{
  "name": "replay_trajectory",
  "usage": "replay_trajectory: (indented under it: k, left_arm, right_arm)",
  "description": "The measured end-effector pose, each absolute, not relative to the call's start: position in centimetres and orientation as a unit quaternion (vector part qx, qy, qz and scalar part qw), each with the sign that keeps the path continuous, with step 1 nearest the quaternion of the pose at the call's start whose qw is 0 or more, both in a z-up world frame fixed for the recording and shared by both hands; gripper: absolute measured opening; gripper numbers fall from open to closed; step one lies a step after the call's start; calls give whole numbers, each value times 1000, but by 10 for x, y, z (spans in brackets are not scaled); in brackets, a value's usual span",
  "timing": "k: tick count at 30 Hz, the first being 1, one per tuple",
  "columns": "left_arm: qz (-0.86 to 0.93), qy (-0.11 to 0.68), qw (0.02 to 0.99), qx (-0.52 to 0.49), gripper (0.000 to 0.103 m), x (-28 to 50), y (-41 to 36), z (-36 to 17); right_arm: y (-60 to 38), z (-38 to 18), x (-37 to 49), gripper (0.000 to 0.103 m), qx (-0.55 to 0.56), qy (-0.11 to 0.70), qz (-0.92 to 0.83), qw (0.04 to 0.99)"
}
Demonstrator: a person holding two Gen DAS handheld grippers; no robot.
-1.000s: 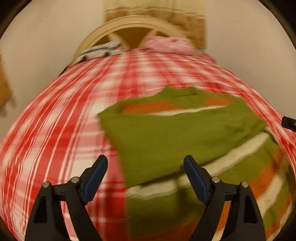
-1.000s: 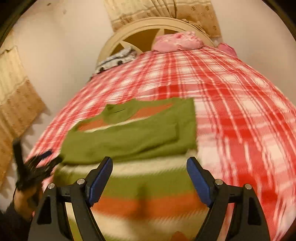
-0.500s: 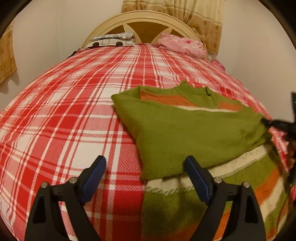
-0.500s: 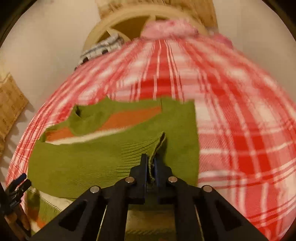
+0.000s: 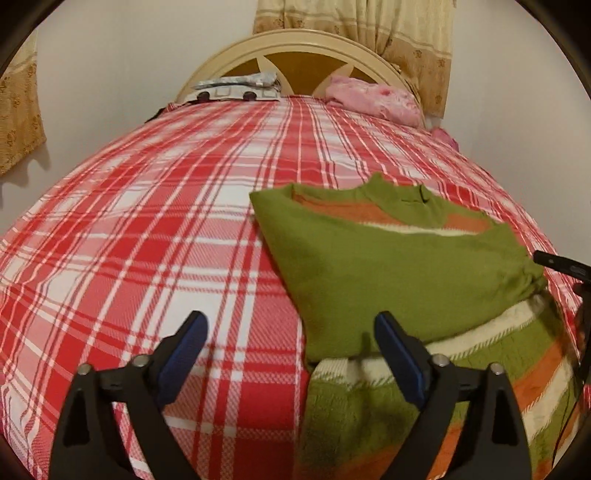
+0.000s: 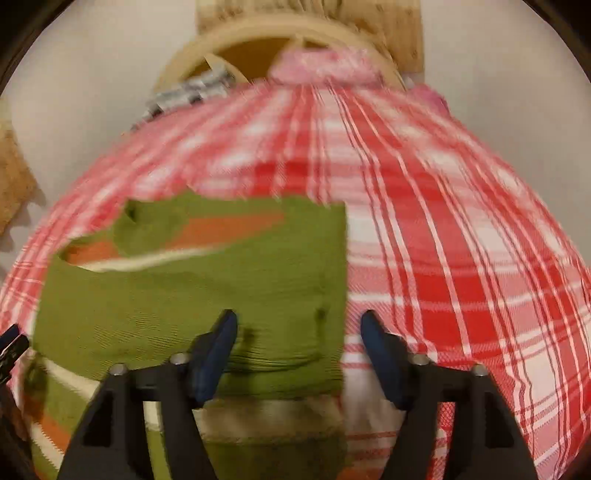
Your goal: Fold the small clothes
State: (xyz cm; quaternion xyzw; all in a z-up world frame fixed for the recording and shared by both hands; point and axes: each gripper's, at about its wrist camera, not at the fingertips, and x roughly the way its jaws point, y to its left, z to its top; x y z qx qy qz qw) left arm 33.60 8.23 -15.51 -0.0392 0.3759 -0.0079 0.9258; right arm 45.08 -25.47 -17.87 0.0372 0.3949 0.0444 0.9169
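A small green sweater with orange and white stripes lies on the plaid bed, both green sleeves folded across its chest. My left gripper is open and empty, hovering over the sweater's left edge near the sleeve cuff. My right gripper is open and empty above the sweater at its right edge, over the folded right sleeve. The right gripper's tip shows at the far right of the left wrist view. The right wrist view is blurred.
The red and white plaid bedspread covers the whole bed. At the head stand a cream headboard, a pink pillow and a patterned folded cloth. White walls and beige curtains surround the bed.
My right gripper was shut on the right sleeve's cuff half a second ago; it has let go and now stands open. The left gripper has shifted slightly left, staying open.
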Motion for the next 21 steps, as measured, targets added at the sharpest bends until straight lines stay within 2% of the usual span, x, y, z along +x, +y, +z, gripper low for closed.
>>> replay_trajectory:
  k: [3,7,8,21]
  left_arm:
    - [10,390,920,-29,98,345,79,-163]
    - [20,429,903,-24,99,358,80,-180]
    - [19,433,901,-26,99,359,82,-181]
    - [-3,406,914,-27,99,312,69,-158]
  right_arm:
    - [-232,-174,442,70,4,389,81,918]
    - [-220,-206,452,70,-3,446,94,890]
    - [-220,-210,449,70,-5,439,93,893]
    - [-225,-193,408,70,-6,425,76,902]
